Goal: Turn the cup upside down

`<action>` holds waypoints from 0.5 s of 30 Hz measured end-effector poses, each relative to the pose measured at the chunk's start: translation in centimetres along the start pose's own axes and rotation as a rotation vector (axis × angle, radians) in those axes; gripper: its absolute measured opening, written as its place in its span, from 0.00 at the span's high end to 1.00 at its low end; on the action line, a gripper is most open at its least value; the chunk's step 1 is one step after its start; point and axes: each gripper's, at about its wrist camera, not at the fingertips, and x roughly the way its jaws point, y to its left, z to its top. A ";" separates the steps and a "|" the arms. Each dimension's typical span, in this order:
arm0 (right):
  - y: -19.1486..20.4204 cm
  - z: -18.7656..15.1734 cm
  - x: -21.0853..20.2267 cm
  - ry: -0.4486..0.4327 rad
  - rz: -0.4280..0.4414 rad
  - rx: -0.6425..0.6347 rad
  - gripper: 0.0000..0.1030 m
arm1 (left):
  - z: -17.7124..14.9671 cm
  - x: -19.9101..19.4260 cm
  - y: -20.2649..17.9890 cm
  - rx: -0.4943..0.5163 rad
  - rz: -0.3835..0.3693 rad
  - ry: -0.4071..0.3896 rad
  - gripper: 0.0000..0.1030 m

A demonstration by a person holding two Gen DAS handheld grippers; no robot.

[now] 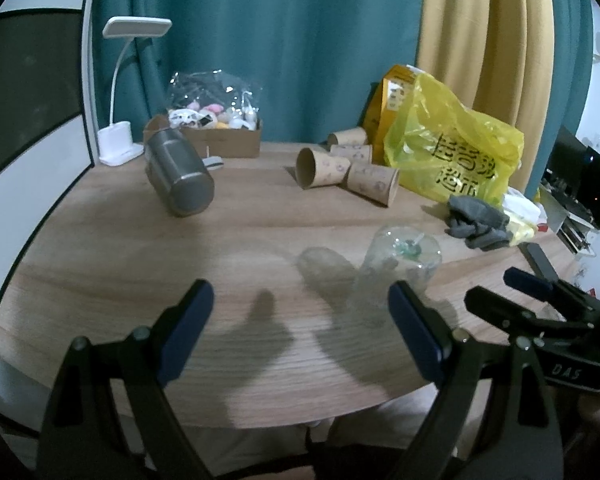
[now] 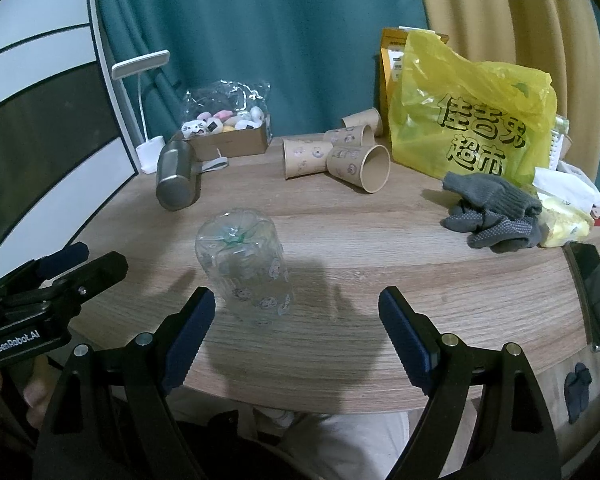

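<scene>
A clear plastic cup [image 2: 246, 266] with small printed faces stands upside down on the wooden table [image 2: 340, 232], its base up. It also shows in the left wrist view [image 1: 402, 258], just beyond my left gripper's right finger. My left gripper [image 1: 300, 316] is open and empty, to the left of the cup. My right gripper [image 2: 296, 320] is open and empty; the cup stands just ahead of its left finger. The right gripper also shows in the left wrist view [image 1: 516, 292], at the right edge.
A steel bottle [image 1: 178, 174] lies on its side at the back left. Several brown paper cups [image 1: 346, 168] lie at the back. A yellow plastic bag [image 1: 452, 152], grey gloves [image 1: 476, 220], a cardboard box of toys [image 1: 216, 128], a white desk lamp [image 1: 118, 136] and a phone [image 2: 592, 292] stand around.
</scene>
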 end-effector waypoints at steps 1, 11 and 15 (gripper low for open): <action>0.0 0.0 0.0 -0.001 -0.001 0.000 0.16 | 0.0 0.0 0.0 0.000 0.002 -0.001 0.12; 0.3 0.0 0.0 -0.001 -0.001 -0.002 0.16 | 0.0 -0.1 0.1 -0.003 0.007 -0.001 0.12; 0.4 0.0 0.1 -0.001 -0.002 -0.002 0.16 | 0.0 -0.1 0.1 -0.004 0.005 0.000 0.12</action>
